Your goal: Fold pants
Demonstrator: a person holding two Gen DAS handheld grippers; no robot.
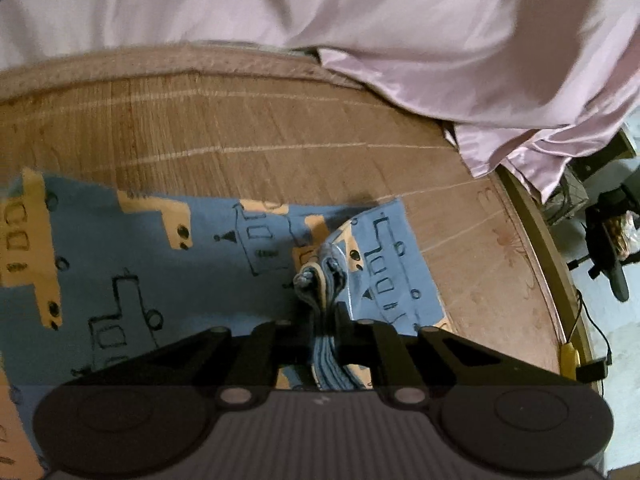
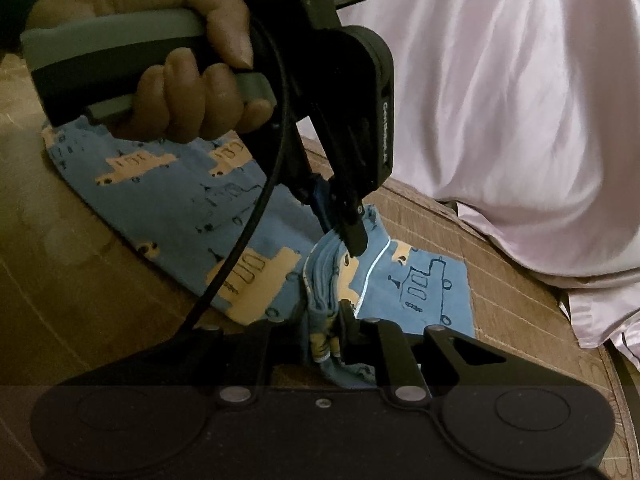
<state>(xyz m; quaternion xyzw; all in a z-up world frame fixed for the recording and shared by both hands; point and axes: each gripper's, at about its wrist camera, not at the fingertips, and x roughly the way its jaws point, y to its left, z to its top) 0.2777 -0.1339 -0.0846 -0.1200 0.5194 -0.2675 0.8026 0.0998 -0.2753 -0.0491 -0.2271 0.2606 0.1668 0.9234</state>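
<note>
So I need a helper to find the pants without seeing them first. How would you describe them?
Look at the brown woven mat that lies in front of the heaped pink sheet. The pants lie on that mat, bunched where the left gripper and right gripper pinch them. They are the only printed cloth: blue with tan blocks and dark line-drawn vehicles.

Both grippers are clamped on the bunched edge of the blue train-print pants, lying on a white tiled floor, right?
Not the surface: the left wrist view shows the blue train-print pants on a brown woven mat. Left gripper and right gripper are indeed both clamped on bunched fabric.
</note>
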